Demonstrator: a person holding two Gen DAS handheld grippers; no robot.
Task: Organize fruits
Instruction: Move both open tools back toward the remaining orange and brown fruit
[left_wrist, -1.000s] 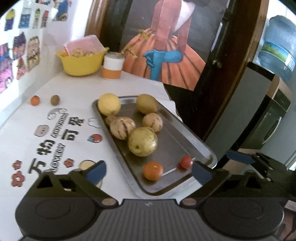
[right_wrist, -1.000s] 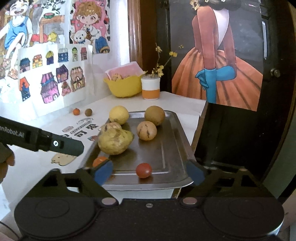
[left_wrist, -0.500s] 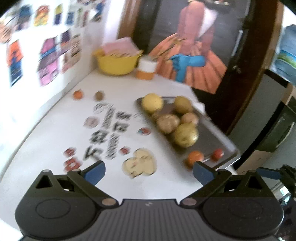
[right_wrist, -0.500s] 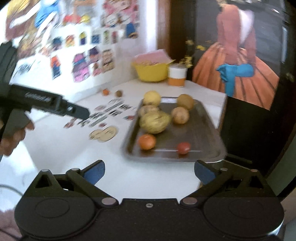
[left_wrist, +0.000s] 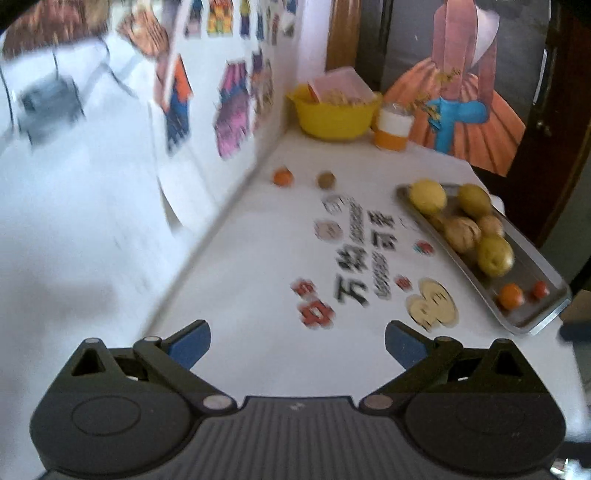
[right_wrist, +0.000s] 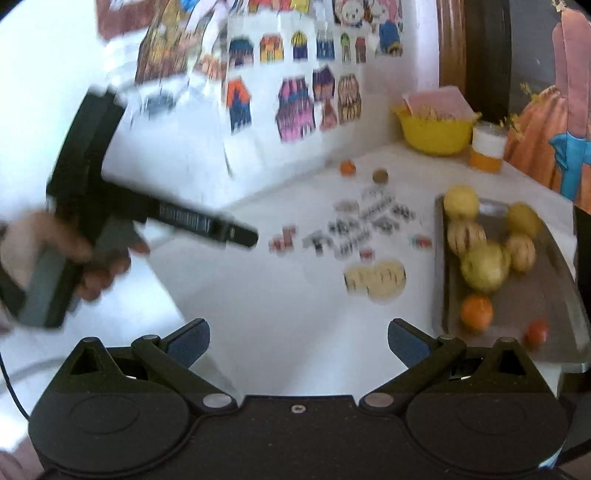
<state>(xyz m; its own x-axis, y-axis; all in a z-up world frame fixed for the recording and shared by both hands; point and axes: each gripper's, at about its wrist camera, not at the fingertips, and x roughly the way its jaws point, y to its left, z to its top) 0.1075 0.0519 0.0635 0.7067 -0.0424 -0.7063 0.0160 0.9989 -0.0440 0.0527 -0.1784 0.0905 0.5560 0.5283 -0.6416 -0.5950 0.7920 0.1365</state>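
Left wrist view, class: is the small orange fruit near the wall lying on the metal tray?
No: the small orange fruit lies on the white table, apart from the metal tray.

Yellow and striped fruits (left_wrist: 494, 256), an orange and a tomato fill the metal tray (left_wrist: 532, 325); a small orange fruit (left_wrist: 283, 176) and a brown one (left_wrist: 326, 180) lie apart near the wall.

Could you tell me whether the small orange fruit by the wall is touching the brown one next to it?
Apart. The left wrist view shows bare white table between the small orange fruit and the brown fruit; the right wrist view agrees.
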